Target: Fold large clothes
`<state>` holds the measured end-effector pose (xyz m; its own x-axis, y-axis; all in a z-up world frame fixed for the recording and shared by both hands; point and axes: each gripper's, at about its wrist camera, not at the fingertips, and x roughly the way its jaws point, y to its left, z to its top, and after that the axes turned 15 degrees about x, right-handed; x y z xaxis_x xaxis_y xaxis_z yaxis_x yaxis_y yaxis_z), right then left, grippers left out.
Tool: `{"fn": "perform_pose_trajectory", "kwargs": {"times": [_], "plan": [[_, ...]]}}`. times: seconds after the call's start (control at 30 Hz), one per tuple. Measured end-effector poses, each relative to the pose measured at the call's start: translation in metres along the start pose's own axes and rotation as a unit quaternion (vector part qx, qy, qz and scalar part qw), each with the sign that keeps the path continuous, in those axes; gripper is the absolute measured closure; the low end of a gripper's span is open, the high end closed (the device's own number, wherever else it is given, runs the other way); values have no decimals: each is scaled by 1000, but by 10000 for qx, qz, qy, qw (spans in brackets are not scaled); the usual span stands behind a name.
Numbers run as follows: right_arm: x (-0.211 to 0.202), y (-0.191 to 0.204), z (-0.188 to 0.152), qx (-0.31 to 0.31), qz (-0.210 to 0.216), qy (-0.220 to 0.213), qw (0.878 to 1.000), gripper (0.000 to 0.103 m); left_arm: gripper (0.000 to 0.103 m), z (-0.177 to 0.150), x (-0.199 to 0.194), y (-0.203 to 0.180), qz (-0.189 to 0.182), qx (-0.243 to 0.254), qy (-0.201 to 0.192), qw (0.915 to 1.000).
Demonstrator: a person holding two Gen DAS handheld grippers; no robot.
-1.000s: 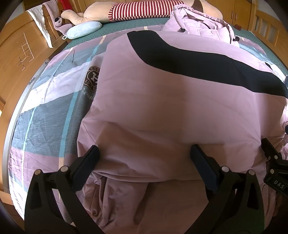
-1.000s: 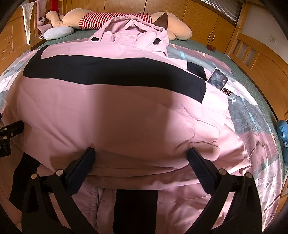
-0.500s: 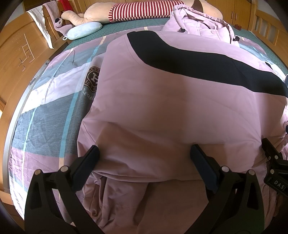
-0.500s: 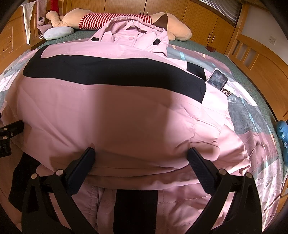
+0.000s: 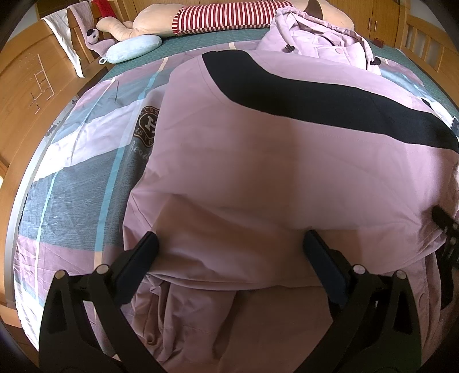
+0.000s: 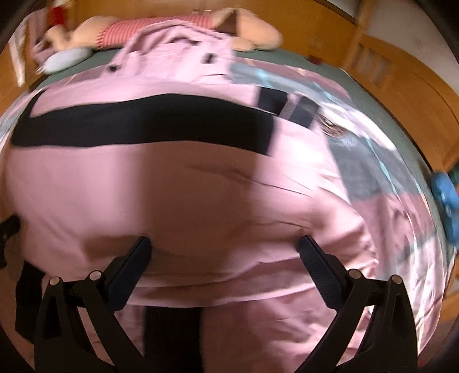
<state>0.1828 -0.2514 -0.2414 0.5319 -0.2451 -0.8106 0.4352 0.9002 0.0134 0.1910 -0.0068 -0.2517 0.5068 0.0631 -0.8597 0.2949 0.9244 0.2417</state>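
— Where do we have the pink jacket [image 5: 258, 172]?

— It lies spread over the middle of the bed [image 5: 71, 178], on the checked quilt, with its hood [image 5: 318, 43] toward the head edge where the striped plush toy [image 5: 223, 14] and the pale blue pillow [image 5: 132, 51] sit. A black band [image 5: 315, 97] runs across it. The lower part looks folded up over the rest, so that a doubled edge faces us at the foot edge.

— And our left gripper [image 5: 229, 252]?

— Its jaws are spread wide, one finger at each side of that folded edge near the jacket's left side. We cannot tell whether the fingers [image 5: 140, 258] touch the cloth or only hover just above it; nothing is pinched between them.

— The right gripper [image 6: 226, 252]?

— The same: spread wide over the folded edge, further toward the right edge of the bed, holding nothing. Its view is blurred, so fine detail is lost. In the left wrist view we see part of it at the far right [image 5: 444, 229], and in the right wrist view a bit of the left one shows at the far left [image 6: 8, 229], so the two are near each other along the same edge.

— Anything else on the bed?

— A blue toy [image 6: 447, 198] at the right edge, and wooden boards around the bed.
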Motion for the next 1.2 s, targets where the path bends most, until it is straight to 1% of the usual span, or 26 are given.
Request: {"fn": "perform_pose_trajectory", "kwargs": {"times": [0.07,0.1,0.17,0.2,0.23,0.3,0.37,0.47,0.53,0.57,0.6,0.63,0.67,0.77,0.83,0.87,0.9,0.93,0.97,1.0,1.07,1.1,1.17,1.2], "plan": [[-3,-8,4,247,-82,-113,9996,1,2,0,0,1,5,0,-3,10000],[-8,-12,8,370,-79,-269,9989,1,2,0,0,1,9,-1,-3,10000],[-20,-17,13,484,119,-558,9972,1,2,0,1,0,13,-3,-6,10000],[-27,-16,17,476,297,-688,9961,1,2,0,0,0,13,1,-8,10000],[-30,-12,20,388,408,-727,9958,1,2,0,0,0,16,1,-11,10000],[-29,0,27,106,497,-730,9960,1,2,0,1,0,28,1,-18,10000],[-25,11,37,-17,641,-727,9953,1,2,0,1,0,29,2,-13,10000],[-13,35,53,-119,1060,-405,9935,1,2,0,1,0,11,-3,-12,10000],[-3,52,58,-54,1190,-152,9928,1,2,-1,1,-1,13,-6,-5,10000],[7,62,59,-96,1096,-10,9939,1,2,0,1,0,15,-2,0,10000],[14,70,57,-201,909,33,9957,1,2,0,1,-1,12,-3,1,10000],[21,77,55,-339,774,-15,9964,1,2,0,1,0,0,-9,-2,10000],[23,81,52,-457,749,-125,9961,1,2,0,1,1,-19,-15,-2,10000],[25,75,54,-491,648,-267,9963,1,2,0,1,1,-49,-1,0,10000],[26,59,60,-332,323,-393,9982,1,2,0,1,0,-40,18,-8,10000],[27,53,63,-236,255,-381,9987,1,2,0,1,0,-43,23,-7,10000],[31,36,69,12,91,-325,9994,1,2,0,2,0,-48,19,-2,10000],[32,23,71,190,38,-291,9994,1,2,1,2,0,-52,15,-1,10000],[37,2,76,525,-4,-194,9984,1,2,0,2,0,-49,14,-2,10000],[41,-10,78,725,24,-104,9973,1,2,0,2,-1,-40,18,-5,10000],[50,-36,82,1123,282,176,9931,1,2,1,1,-3,-28,36,-9,10000],[50,-40,82,1202,311,237,9920,1,2,1,2,-3,-6,53,-9,10000],[42,-41,84,1287,208,221,9912,1,2,1,2,-4,6,50,-5,10000],[34,-37,85,1246,148,132,9920,1,2,1,2,-3,-9,37,1,10000]]}}
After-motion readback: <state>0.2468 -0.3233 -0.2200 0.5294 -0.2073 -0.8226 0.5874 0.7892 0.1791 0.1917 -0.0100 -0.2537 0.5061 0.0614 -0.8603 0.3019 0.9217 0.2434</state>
